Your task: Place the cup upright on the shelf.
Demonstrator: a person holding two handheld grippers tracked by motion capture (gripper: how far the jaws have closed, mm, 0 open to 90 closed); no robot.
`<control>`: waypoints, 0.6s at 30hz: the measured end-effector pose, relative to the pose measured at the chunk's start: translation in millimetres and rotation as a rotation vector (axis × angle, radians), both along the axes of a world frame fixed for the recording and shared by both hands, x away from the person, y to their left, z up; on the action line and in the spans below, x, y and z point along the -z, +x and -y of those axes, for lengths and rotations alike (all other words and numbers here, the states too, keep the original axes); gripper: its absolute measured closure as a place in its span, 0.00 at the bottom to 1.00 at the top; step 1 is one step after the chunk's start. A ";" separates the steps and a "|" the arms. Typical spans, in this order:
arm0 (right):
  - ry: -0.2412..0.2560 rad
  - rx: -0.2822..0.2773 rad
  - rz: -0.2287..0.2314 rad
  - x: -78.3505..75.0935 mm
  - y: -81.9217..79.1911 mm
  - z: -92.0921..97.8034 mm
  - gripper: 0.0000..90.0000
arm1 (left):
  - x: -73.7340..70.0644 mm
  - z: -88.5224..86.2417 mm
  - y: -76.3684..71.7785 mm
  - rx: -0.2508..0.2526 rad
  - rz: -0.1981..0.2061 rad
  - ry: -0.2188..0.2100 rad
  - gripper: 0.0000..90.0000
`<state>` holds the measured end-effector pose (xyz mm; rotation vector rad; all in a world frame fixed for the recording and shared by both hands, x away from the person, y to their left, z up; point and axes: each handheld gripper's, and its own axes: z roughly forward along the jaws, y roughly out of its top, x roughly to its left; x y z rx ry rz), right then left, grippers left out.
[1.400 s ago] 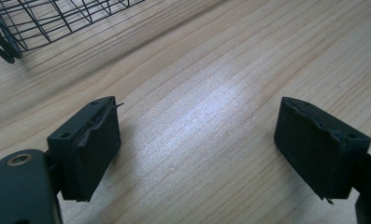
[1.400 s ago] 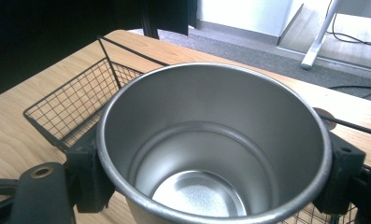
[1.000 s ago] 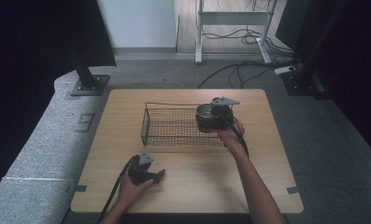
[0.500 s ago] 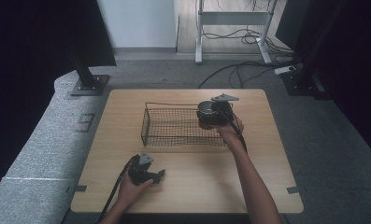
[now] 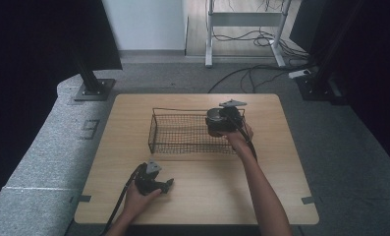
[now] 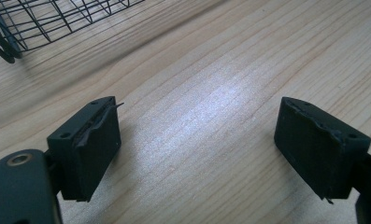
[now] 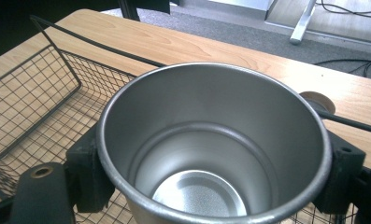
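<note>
A shiny metal cup (image 7: 211, 154) stands upright between the jaws of my right gripper (image 7: 213, 179), which is shut on its sides. In the high view the cup (image 5: 213, 121) and right gripper (image 5: 223, 121) are at the right end of a black wire basket (image 5: 178, 109). The basket's mesh (image 7: 33, 93) shows to the left of the cup and under it. Whether the cup touches the basket floor I cannot tell. My left gripper (image 5: 164, 185) rests low on the table's front left. Its jaws are wide open (image 6: 197, 149) over bare wood, with nothing between them.
The wooden table (image 5: 207, 191) has free room in front of the basket and along its right side. A corner of the basket (image 6: 43, 18) lies ahead of the left gripper. Monitor stands, cables and a metal frame are on the floor beyond the table.
The right gripper with the cup has edged slightly left at the basket's right end. The left gripper has not moved.
</note>
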<state>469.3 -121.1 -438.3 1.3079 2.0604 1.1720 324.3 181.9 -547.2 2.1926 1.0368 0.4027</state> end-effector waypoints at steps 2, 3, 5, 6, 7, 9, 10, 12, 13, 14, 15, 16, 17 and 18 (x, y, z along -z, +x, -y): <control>0.002 0.006 -0.006 3.2 2.1 1.0 0.20 | -0.1 -0.1 0.0 0.001 -0.002 0.000 0.16; 0.004 0.008 -0.010 4.3 2.7 1.1 0.20 | -0.1 0.0 0.0 0.000 -0.001 0.001 0.16; 0.004 0.011 -0.011 5.9 3.5 1.2 0.20 | -0.1 -0.1 0.0 0.001 -0.001 0.002 0.16; 0.004 0.014 -0.014 7.2 4.1 1.3 0.20 | -0.1 -0.1 0.0 0.001 -0.001 0.002 0.16; 0.004 0.013 -0.022 9.6 5.1 1.3 0.20 | -0.1 -0.2 0.1 0.002 -0.001 0.002 0.16; 0.003 0.015 -0.024 11.1 5.6 1.0 0.20 | -0.1 -0.1 0.1 0.002 -0.001 0.001 0.16; 0.001 0.017 -0.029 12.5 6.2 0.7 0.20 | -0.1 -0.1 0.0 0.001 -0.001 0.002 0.16; 0.001 0.017 -0.041 16.0 7.8 1.1 0.20 | -0.1 -0.1 0.0 0.001 -0.001 0.002 0.16; 0.002 0.020 -0.043 17.1 8.2 0.7 0.20 | -0.1 -0.1 0.0 0.001 -0.001 0.001 0.16; -0.001 0.020 -0.044 18.1 8.7 0.6 0.20 | -0.1 -0.1 0.1 0.001 -0.001 0.002 0.16; -0.001 0.020 -0.044 18.1 8.7 0.6 0.20 | -0.1 -0.1 0.1 0.001 -0.001 0.002 0.16; -0.005 0.021 -0.046 18.8 9.1 0.6 0.20 | -0.1 -0.1 0.0 0.001 -0.001 0.001 0.16; -0.008 0.023 -0.053 21.0 10.3 0.1 0.20 | -0.1 -0.1 0.0 0.001 -0.001 0.001 0.16; -0.011 0.024 -0.054 21.9 10.9 0.0 0.20 | 0.0 -0.1 0.0 0.001 -0.001 0.000 0.16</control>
